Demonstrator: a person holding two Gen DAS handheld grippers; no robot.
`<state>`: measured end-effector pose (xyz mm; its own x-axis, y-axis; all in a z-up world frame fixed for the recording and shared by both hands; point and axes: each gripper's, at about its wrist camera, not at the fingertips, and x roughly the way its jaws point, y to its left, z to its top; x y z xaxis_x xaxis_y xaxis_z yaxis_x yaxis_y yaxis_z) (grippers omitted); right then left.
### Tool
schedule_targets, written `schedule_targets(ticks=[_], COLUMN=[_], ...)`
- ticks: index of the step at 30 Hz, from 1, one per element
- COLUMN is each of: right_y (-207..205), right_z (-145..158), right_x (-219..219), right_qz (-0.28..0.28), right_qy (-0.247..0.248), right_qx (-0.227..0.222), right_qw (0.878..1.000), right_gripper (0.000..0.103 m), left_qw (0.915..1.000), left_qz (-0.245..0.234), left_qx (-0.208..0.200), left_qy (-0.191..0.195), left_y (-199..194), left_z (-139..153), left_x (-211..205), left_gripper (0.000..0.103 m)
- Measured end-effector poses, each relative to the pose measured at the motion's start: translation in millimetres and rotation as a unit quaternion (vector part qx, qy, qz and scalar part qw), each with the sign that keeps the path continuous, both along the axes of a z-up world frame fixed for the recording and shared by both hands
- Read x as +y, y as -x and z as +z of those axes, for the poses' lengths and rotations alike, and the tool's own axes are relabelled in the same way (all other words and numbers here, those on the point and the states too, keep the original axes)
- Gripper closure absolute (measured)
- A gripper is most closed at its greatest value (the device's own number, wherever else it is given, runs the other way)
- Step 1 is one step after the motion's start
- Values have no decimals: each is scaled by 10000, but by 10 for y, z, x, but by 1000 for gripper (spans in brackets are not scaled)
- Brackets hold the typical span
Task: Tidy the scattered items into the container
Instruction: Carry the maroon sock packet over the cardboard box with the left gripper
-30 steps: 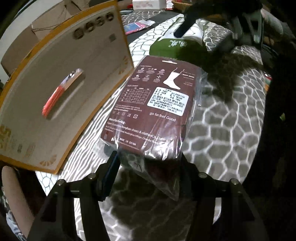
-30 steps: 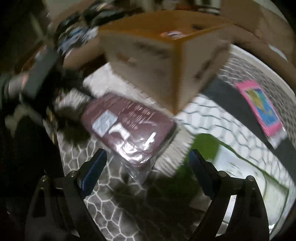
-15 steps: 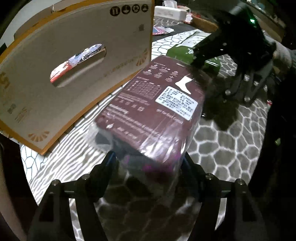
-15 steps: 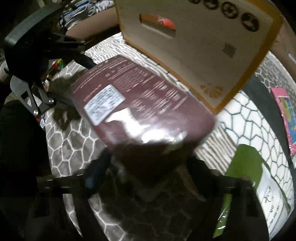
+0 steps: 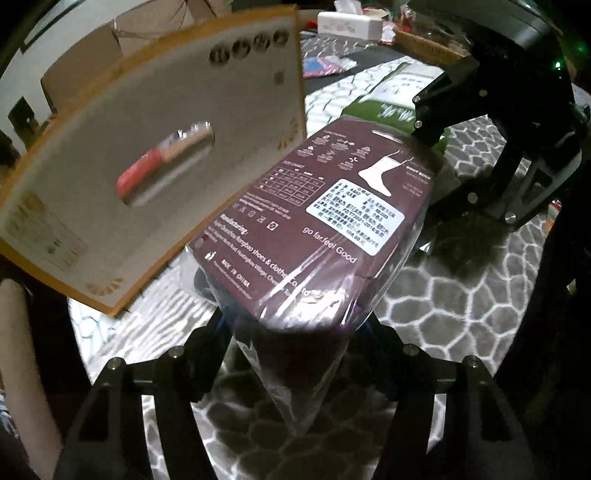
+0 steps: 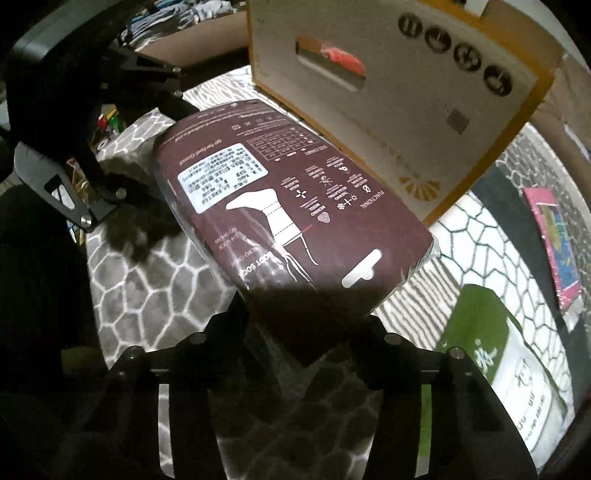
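Note:
A maroon sock package [image 5: 332, 221] in clear plastic hangs above the patterned cloth, held at both ends. My left gripper [image 5: 291, 325] has its jaws closing on the near end, the plastic bunched between its fingers. Seen from the right wrist view, the same package [image 6: 288, 206] has its hanger end between the jaws of my right gripper [image 6: 306, 314], which are closing on it. The package hides both pairs of fingertips. Just behind the package stands a cardboard box [image 5: 147, 147] with orange edges and a handle slot, also seen in the right wrist view [image 6: 406, 110].
A green-and-white pack [image 6: 498, 369] and a pink pack [image 6: 554, 236] lie on the grey honeycomb-patterned cloth [image 5: 461, 314]. Something red [image 5: 144, 173] shows through the box's slot. A white tissue box [image 5: 351, 24] and a wicker basket [image 5: 424, 44] sit far back.
The right gripper came in from beside the package and closed over its far end. The package rose off the cloth and tilted toward the box.

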<state>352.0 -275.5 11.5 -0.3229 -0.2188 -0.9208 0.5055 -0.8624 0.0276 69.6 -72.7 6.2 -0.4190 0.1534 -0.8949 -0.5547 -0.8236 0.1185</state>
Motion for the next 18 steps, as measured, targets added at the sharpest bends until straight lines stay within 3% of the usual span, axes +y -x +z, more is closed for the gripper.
schedule_targets(ticks=[5, 11, 15, 18], right_y=[-200, -292, -101, 316], right_z=[395, 1095, 1555, 1833], right_x=[74, 138, 102, 30], right_qz=[-52, -64, -58, -83], right_qy=[-7, -157, -238, -342], right_qx=[325, 826, 1115, 1309], right_qw=[9995, 9964, 9935, 9908], right_gripper=[56, 57, 57, 57], left_qw=[9992, 9948, 9897, 9877], left_qz=[-95, -227, -251, -150], left_qx=[381, 963, 1354, 1470], left_qy=[101, 234, 400, 512], left_y=[-136, -194, -32, 237], left_z=[410, 1072, 1554, 1707], left_x=[139, 260, 136, 28], left_gripper=[38, 38, 38, 38])
